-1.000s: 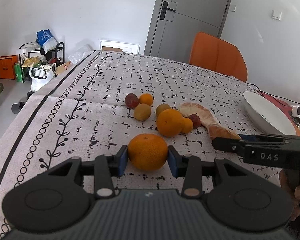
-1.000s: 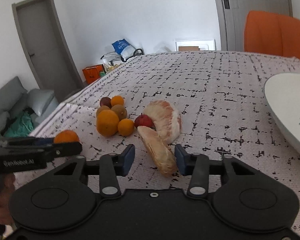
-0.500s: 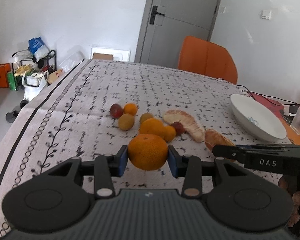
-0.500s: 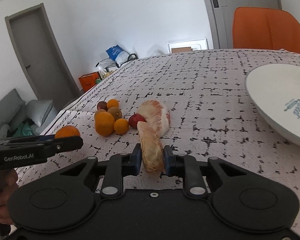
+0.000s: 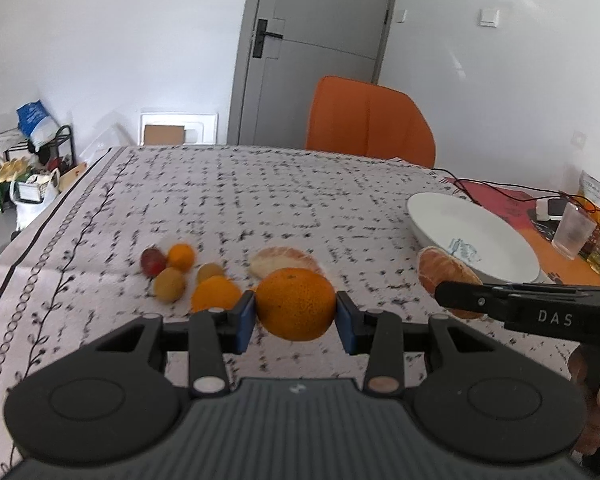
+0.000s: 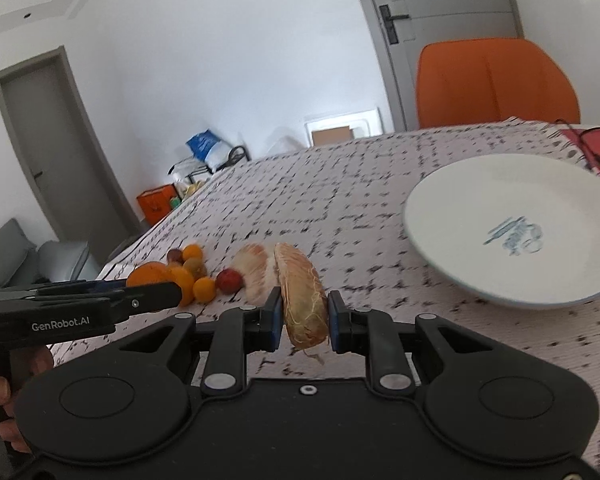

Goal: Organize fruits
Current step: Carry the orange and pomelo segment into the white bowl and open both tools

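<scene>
Orange [image 5: 295, 303] in "GenRobot.AI" left gripper [image 5: 295, 322] (other reads "DAS").

Even, bright daylight, soft shadows only. Motion blur smears the tablecloth [image 5: 260, 200] print and the plate [image 6: 480, 184] edge. Strong fisheye bending at the corners; the door [image 6: 440, 20] frame curves visibly.
</scene>
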The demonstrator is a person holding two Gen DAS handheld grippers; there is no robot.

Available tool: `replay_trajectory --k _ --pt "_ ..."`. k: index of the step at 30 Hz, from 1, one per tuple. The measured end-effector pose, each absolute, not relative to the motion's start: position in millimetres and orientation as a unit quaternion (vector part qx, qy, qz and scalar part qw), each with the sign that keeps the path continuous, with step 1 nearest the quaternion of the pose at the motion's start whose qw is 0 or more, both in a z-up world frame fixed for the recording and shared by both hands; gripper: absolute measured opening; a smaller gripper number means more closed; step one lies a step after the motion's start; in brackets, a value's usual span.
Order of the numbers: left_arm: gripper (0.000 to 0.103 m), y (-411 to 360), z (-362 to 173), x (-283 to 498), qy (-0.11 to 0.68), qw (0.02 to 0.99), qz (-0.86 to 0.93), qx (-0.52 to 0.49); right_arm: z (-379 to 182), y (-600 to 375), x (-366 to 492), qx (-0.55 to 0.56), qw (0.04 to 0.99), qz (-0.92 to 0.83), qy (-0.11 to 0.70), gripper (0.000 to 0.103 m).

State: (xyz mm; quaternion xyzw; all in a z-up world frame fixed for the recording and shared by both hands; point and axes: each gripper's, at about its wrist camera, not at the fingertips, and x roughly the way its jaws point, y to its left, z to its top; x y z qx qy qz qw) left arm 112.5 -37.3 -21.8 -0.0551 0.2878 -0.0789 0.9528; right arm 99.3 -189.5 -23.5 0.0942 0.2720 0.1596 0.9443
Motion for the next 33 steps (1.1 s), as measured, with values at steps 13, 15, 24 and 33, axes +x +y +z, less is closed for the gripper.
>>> replay_trajectory --k 13,15,24,33 --pt "0.041 -65 -5 130 0.268 0.957 -0.103 -0.037 -14 -234 94 0.115 0.957 0.111 0.244 0.021" --pt "0.041 -69 -3 134 0.265 0.958 -0.107 -0.036 -12 -240 91 0.116 0.958 0.105 0.240 0.021" --pt "0.041 -90 2 149 0.259 0.957 -0.126 -0.027 -13 -268 89 0.124 0.962 0.073 0.233 0.021" --pt "0.041 -117 3 165 0.257 0.955 -0.149 -0.019 -19 -294 95 0.127 0.964 0.030 0.233 0.021"
